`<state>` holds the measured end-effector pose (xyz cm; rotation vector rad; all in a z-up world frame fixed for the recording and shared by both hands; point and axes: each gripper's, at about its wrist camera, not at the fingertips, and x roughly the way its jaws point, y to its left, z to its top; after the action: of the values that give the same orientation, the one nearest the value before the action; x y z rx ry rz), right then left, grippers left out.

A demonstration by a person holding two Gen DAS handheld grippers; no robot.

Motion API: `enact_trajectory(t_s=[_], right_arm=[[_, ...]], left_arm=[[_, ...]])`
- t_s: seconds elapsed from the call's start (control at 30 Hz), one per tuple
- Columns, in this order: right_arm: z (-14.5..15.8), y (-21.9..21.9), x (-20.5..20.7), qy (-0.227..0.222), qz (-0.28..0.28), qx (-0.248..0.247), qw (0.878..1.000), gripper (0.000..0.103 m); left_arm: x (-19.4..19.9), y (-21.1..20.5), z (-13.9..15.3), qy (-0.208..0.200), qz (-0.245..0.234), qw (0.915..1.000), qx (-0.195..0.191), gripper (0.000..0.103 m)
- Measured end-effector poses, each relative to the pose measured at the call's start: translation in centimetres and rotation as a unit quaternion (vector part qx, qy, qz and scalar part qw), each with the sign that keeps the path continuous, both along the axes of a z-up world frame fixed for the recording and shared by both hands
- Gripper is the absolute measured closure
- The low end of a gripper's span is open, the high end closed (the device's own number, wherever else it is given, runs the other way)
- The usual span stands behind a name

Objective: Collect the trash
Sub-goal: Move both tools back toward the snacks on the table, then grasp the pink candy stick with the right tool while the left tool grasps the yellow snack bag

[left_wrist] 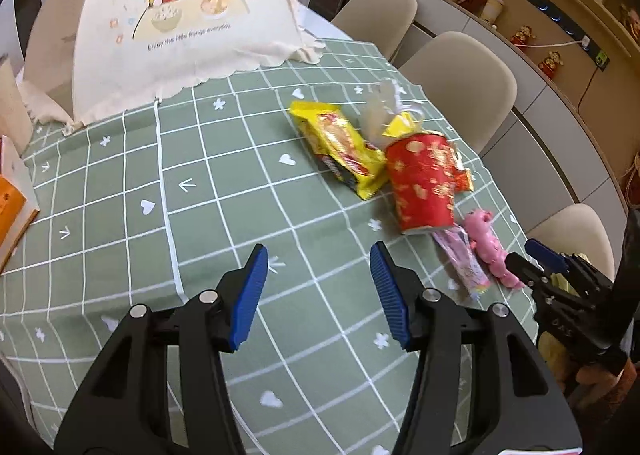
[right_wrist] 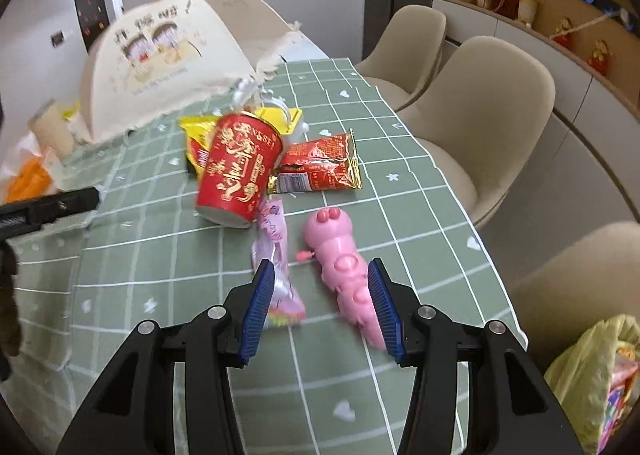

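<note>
Left gripper (left_wrist: 318, 287): its blue fingers stand apart with nothing between them. Only the green cloth shows in the gap.
Right gripper (right_wrist: 322, 303): its fingers stand wide and hold nothing. The tail of the pink toy lies in the gap, by the right finger.
Red cup (right_wrist: 239, 171): stands tilted on the table, at 11 o'clock from the right gripper.
Yellow snack bag (left_wrist: 340, 147): lies just behind the red cup, at 1 o'clock from the left gripper.
Red wrapper (right_wrist: 320, 169): lies flat at 3 o'clock from the cup.
Pink wrapper (right_wrist: 276, 255): lies in front of the cup, beside the left finger.
Pink toy (right_wrist: 344, 263): a worm shape, next to the pink wrapper.
Table (left_wrist: 120, 183): green cloth with white squares.
Yellow bag (right_wrist: 596, 371): past the table edge, at 4 o'clock.
</note>
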<state>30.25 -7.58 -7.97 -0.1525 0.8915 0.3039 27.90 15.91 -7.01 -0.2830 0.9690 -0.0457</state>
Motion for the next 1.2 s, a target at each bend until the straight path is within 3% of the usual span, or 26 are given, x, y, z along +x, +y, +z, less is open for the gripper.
enact_trajectory(t_s=[0.13,0.2,0.3,0.4,0.5,0.7,0.87,0.9,0.97,1.0,1.13,1.2], right_arm=[[-1.5,1.6,1.8,0.032,0.049,0.026,0.998,0.058],[-2.3,2.8,2.6,0.037,0.066,0.011,0.997,0.069],[-3.2,3.7,3.3,0.042,0.072,-0.002,0.997,0.074],[-3.9,3.9,3.1,0.048,0.065,-0.013,0.997,0.084],[-3.6,2.8,2.4,0.054,0.055,0.009,0.997,0.089],[-2.6,-0.1,-0.8,0.067,0.025,0.053,0.996,0.090],[-2.6,-1.1,-2.6,0.074,0.008,0.066,0.995,0.090],[-2.5,-1.0,-2.9,0.074,0.007,0.065,0.995,0.090],[-2.4,-1.0,-3.6,0.072,0.008,0.061,0.995,0.090],[-2.3,-1.0,-4.0,0.071,0.009,0.058,0.996,0.090],[-1.9,-1.1,-4.8,0.065,0.007,0.055,0.996,0.090],[-1.4,-1.4,-5.3,0.059,0.003,0.057,0.997,0.090]], left_arm=[[1.3,1.3,-1.6,0.008,0.001,0.9998,-0.018,0.052],[1.9,1.7,-2.0,0.008,-0.001,0.9996,-0.027,0.052],[2.9,2.1,-2.6,0.010,0.001,0.9987,-0.051,0.052],[4.1,2.3,-2.7,0.012,0.005,0.9974,-0.072,0.052],[5.5,2.2,-2.4,0.007,0.005,0.9964,-0.084,0.052],[9.2,1.2,-2.4,-0.005,0.004,0.9966,-0.082,0.052],[12.4,0.8,-4.2,0.016,0.019,0.9972,-0.071,0.052],[12.8,0.7,-4.5,0.023,0.022,0.9971,-0.068,0.054],[13.4,0.6,-5.0,0.033,0.025,0.9967,-0.070,0.068],[13.6,0.4,-5.2,0.037,0.023,0.9968,-0.067,0.081],[12.8,0.1,-5.0,0.039,0.016,0.9976,-0.054,0.097],[11.8,0.1,-4.4,0.034,0.013,0.9981,-0.049,0.097]])
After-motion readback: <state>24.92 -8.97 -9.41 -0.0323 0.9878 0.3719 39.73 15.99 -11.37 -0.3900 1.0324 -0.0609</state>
